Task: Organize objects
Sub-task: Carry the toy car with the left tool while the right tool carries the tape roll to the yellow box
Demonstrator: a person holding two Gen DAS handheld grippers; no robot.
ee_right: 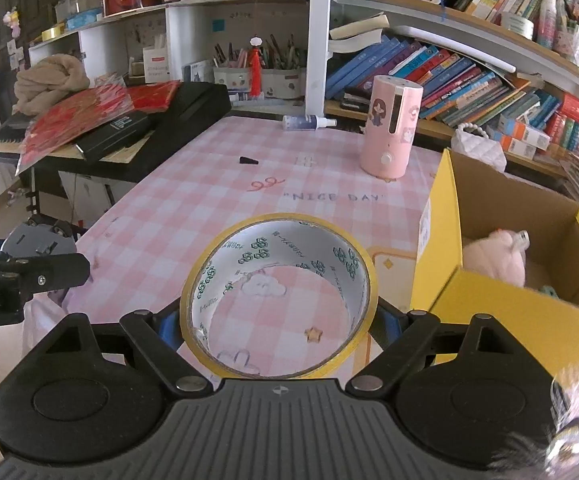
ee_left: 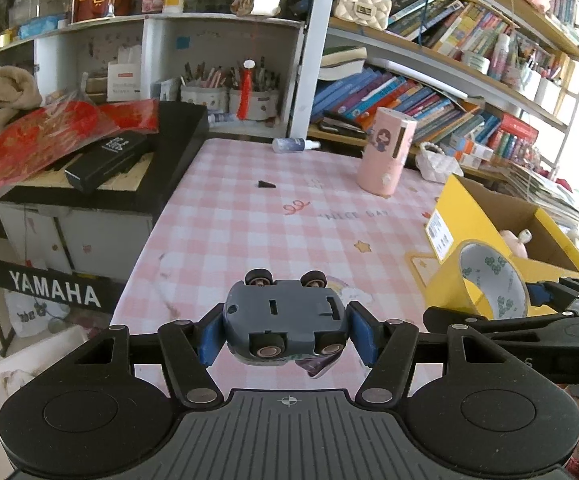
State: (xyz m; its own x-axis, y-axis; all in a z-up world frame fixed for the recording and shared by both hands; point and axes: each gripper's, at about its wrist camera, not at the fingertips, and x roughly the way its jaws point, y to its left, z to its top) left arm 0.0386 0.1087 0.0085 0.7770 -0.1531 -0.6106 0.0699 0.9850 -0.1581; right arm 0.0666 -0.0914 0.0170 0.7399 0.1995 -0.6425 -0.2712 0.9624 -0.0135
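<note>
Left wrist view: the left gripper [ee_left: 285, 330] clamps an upside-down grey toy car [ee_left: 285, 320] above the pink checked tablecloth [ee_left: 249, 232], with "YAMAHA" on the keyboard stand [ee_left: 55, 292] left of it. Right wrist view: the right gripper [ee_right: 277, 320] clamps the yellow tape roll [ee_right: 279, 296] just left of the yellow box [ee_right: 445, 240], "NICE DAY" printed beyond the roll.

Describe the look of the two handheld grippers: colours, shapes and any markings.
Both are matte black plastic. The left gripper has a ribbed grey-black deck with a small crosshair mark, two round disc housings, angular linkage arms joined by silver pivot pins, and blue finger pads. The right gripper is built the same way. From the right wrist view, white lettering ending ".AI" shows on the left gripper's side.
</note>
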